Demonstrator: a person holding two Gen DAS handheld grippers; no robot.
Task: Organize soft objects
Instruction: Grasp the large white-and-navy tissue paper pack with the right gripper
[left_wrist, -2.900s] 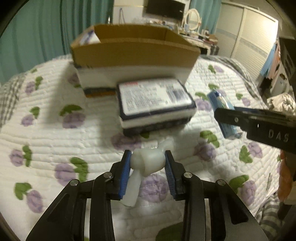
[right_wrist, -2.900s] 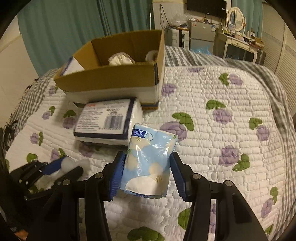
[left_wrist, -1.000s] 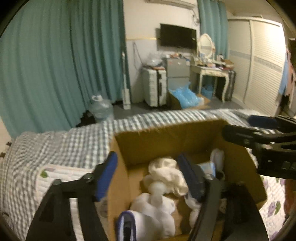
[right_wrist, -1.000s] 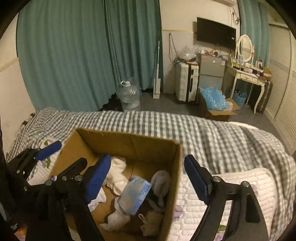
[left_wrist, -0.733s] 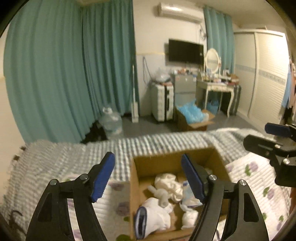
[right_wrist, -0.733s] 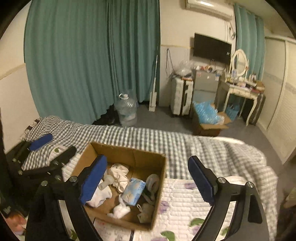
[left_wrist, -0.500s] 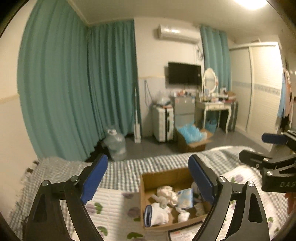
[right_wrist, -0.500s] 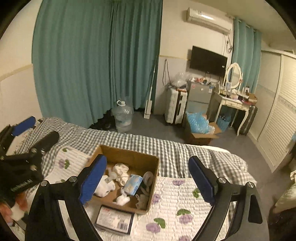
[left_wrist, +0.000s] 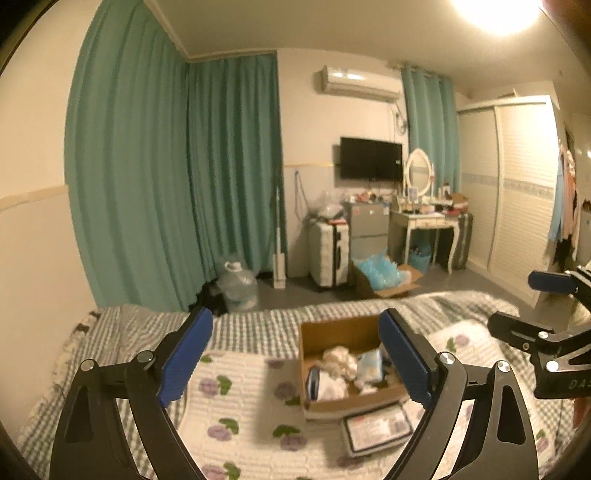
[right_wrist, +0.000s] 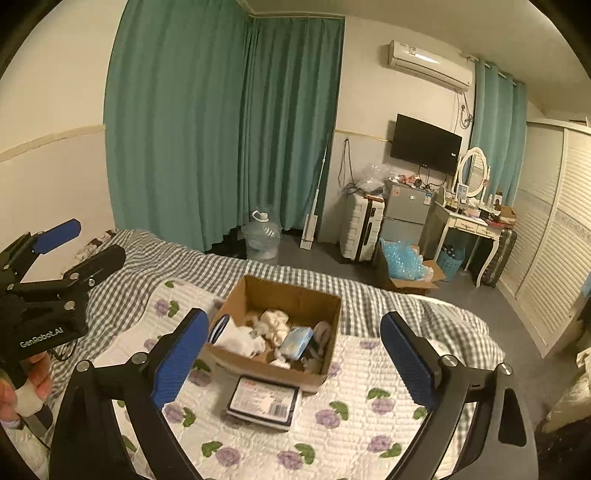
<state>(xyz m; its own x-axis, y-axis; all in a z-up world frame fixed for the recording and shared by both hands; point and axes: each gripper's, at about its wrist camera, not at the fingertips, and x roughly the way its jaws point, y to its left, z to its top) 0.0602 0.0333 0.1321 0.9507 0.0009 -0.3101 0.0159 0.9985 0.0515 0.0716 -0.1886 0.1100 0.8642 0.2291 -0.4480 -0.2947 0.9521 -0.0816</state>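
Both grippers, left (left_wrist: 295, 360) and right (right_wrist: 293, 358), now higher, jaws wide, empty | cardboard box (right_wrist: 295, 295) on quilted bed (right_wrist: 369, 373), soft items inside.

Matt cardboard box (right_wrist: 271, 367) — quilted cloth bedspread (right_wrist: 354, 424)

A home bedroom: quilted bed (right_wrist: 351, 417), dressing table (right_wrist: 469, 221), wall television (right_wrist: 424, 144), curtains (right_wrist: 221, 122).
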